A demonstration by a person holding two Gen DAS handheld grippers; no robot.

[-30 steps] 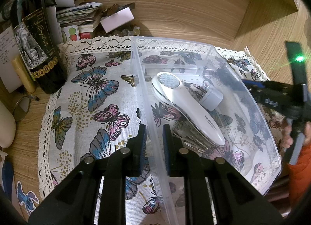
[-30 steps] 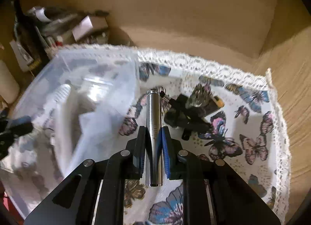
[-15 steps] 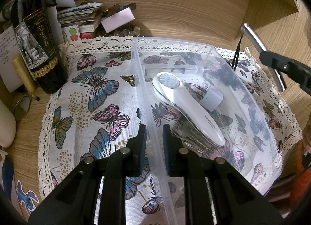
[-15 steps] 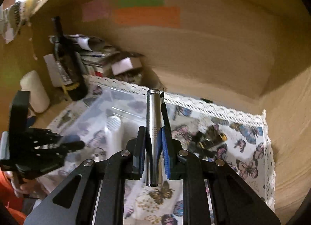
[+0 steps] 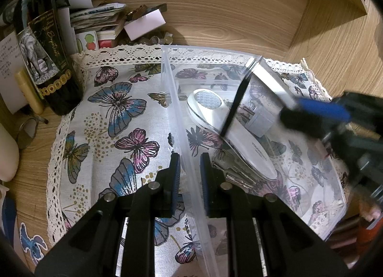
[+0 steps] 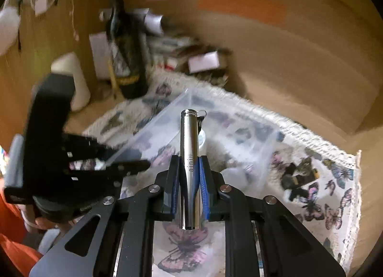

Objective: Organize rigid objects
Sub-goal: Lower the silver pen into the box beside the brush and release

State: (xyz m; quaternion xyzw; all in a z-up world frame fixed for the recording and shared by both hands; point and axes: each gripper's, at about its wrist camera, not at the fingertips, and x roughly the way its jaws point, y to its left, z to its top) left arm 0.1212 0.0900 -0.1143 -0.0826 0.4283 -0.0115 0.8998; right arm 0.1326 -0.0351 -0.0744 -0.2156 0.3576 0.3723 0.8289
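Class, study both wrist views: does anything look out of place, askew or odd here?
Only one thing: dark objects lie loose on the butterfly cloth beside the clear bin, outside it; too blurred to identify. The right gripper holds a metal tube above the bin; the left gripper pinches the bin's wall.

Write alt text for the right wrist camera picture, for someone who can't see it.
The right gripper is shut on a slim silver metal tube, held above a clear plastic bin on a butterfly-print cloth. At left, blurred, the left gripper clamps the bin's wall; a dark bottle stands behind against a wooden wall.
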